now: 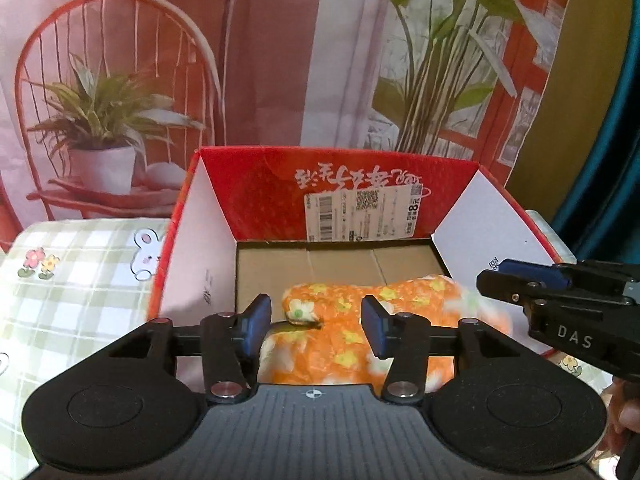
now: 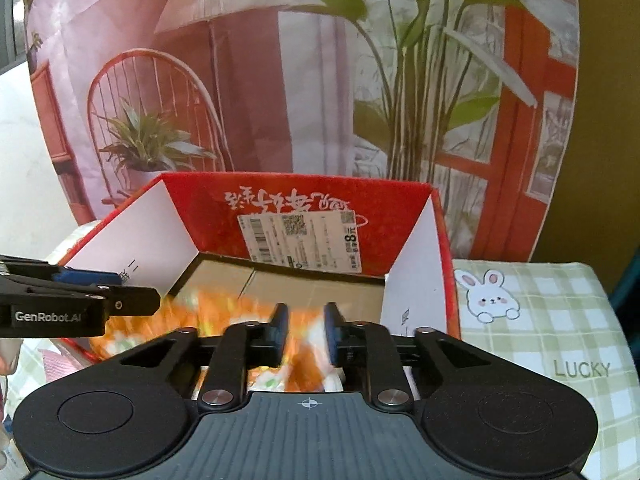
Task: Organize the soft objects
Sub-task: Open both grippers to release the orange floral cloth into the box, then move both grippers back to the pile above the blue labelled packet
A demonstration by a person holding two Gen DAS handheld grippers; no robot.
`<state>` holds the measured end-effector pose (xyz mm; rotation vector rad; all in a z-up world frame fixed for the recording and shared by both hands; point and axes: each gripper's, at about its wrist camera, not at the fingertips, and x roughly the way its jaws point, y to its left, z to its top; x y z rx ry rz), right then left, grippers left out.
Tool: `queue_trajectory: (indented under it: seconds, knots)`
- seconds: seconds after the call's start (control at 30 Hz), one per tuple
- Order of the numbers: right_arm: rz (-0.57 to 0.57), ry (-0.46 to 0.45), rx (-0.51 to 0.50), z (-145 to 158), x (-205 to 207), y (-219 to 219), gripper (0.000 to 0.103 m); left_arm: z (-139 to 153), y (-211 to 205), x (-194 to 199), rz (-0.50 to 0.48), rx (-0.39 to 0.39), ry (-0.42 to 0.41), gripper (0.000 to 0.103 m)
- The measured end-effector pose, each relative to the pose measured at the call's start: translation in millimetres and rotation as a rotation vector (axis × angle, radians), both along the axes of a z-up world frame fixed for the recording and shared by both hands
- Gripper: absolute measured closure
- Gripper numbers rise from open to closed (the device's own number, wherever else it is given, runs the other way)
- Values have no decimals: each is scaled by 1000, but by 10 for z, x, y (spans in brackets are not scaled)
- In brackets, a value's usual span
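An orange cloth with yellow and white flowers [image 1: 340,344] lies crumpled on the cardboard floor of an open red box [image 1: 248,184]. My left gripper [image 1: 316,324] is over the near part of the box, open, its blue pads on either side of the cloth without pressing it. My right gripper [image 1: 486,276] comes in from the right over the cloth's right end. In the right wrist view the cloth [image 2: 224,308] is blurred, and my right gripper [image 2: 306,332] stands slightly open with cloth showing in the gap. The left gripper [image 2: 152,298] shows at the left over the box [image 2: 200,208].
The box stands on a table with a green checked cloth printed with rabbits [image 1: 80,280] [image 2: 540,320]. White side flaps [image 1: 200,248] and a red back flap rise from the box. A printed backdrop [image 1: 280,60] hangs close behind. A person's hand [image 1: 624,412] holds the right gripper.
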<state>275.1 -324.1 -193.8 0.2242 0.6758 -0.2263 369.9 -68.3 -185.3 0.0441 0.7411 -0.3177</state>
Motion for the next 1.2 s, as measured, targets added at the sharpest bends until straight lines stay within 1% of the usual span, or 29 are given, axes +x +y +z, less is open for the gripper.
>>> queue_trajectory:
  seconds: [0.1,0.2,0.27,0.3,0.37,0.4,0.43,0.47,0.5,0.57,0.73,0.87,1.0,1.1,1.2]
  knots:
    - [7,-15,-22,55,-46,43,78,68,41,-67,-2,0,-8,51]
    - [17,-48,-37,143,-124,99,64,156,78,-169,-15,11,-29,48]
    - [19,-81,-46,213,-185,139,40,223,101,-241,-25,18,-45,37]
    - [15,-95,-52,245,-213,153,35,262,121,-282,-29,19,-55,34]
    - [8,-109,-59,311,-257,189,25,323,155,-350,-30,16,-68,18]
    - [6,-110,-63,340,-270,206,20,354,172,-385,-29,16,-73,13]
    - [2,-114,-69,370,-290,228,11,388,187,-429,-24,22,-81,5]
    - [-1,-121,-77,400,-317,252,3,416,200,-480,-21,26,-92,3]
    - [-5,-131,-85,432,-346,278,0,444,213,-535,-24,27,-103,3]
    - [-11,-149,-92,494,-412,315,0,493,244,-648,-38,30,-113,0]
    - [-7,-178,-70,607,-597,395,0,604,337,-928,-32,30,-166,0]
    - [-23,-222,-50,684,-781,486,0,674,449,-1120,-11,5,-190,0]
    - [-50,-254,-26,712,-973,586,0,692,545,-1319,26,14,-227,0]
    - [-47,-270,-6,701,-1121,664,0,671,654,-1482,36,-16,-238,0]
    - [-25,-282,38,655,-1263,734,0,624,754,-1625,43,-45,-240,0]
